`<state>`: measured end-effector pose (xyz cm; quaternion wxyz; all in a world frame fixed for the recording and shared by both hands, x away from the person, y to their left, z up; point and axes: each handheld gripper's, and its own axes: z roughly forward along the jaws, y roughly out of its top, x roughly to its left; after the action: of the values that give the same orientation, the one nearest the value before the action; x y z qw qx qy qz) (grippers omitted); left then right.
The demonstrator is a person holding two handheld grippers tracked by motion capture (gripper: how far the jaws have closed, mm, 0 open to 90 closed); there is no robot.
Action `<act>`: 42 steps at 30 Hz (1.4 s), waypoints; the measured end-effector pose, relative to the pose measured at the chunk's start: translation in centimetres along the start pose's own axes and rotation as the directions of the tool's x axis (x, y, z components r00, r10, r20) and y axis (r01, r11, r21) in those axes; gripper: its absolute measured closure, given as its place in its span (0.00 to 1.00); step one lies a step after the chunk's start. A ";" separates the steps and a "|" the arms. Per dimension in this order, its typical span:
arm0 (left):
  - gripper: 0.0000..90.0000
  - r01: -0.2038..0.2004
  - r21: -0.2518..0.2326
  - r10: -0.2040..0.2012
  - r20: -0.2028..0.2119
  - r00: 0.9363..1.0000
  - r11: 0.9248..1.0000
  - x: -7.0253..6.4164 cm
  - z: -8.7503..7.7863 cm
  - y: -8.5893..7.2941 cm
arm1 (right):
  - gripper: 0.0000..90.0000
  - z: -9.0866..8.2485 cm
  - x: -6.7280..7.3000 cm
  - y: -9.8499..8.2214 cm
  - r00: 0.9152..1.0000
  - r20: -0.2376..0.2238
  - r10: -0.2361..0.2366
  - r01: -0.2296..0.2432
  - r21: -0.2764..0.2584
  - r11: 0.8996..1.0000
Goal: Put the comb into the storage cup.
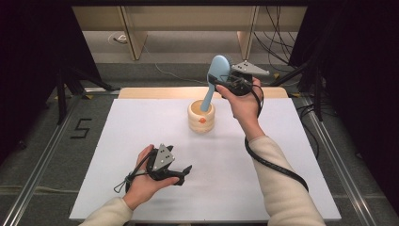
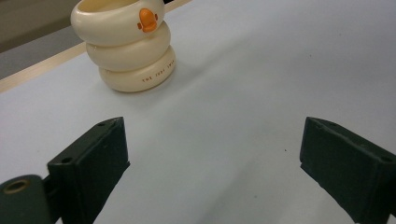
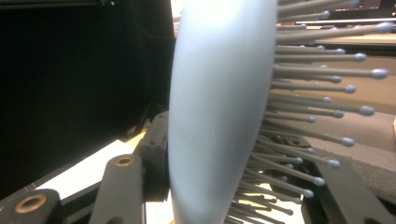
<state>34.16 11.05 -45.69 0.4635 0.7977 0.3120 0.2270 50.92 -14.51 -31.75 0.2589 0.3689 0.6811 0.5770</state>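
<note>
Desk (image 1: 141,141) carries a cream ringed cup (image 1: 201,117) near its far edge; a blue hairbrush (image 1: 214,77) stands in it, handle end hidden inside; right gripper (image 1: 225,81) is clamped on the brush just below the head, its pads hidden by bristles; left gripper (image 1: 181,173) rests low over the desk, jaws wide apart, holding nothing.

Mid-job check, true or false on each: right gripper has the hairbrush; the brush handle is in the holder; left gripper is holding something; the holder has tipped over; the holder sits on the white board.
1. The right gripper grips the blue hairbrush. True.
2. The brush handle reaches down into the cream ring-shaped holder. True.
3. The left gripper holds something. False: its fingers stand apart with nothing between them.
4. The holder has tipped over. False: it stands upright.
5. The holder sits on the white board. True.
</note>
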 end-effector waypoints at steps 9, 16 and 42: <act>0.08 0.001 -0.001 -0.001 0.001 1.000 1.000 0.0 0.0 0.0 | 0.56 0.2 0.0 -0.1 1.000 0.004 -0.001 0.001 0.005 1.000; 0.08 0.003 -0.001 -0.003 0.001 1.000 1.000 0.0 0.0 0.0 | 0.56 0.5 0.0 -0.2 1.000 0.009 -0.006 0.006 0.008 1.000; 0.08 0.004 0.001 -0.004 0.001 1.000 1.000 0.0 0.1 0.0 | 0.56 1.5 -0.2 -0.3 0.999 0.027 -0.019 0.018 0.022 1.000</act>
<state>34.20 11.02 -45.74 0.4640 0.7973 0.3134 0.2254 52.08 -13.78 -32.38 0.2694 0.3731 0.6873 0.5620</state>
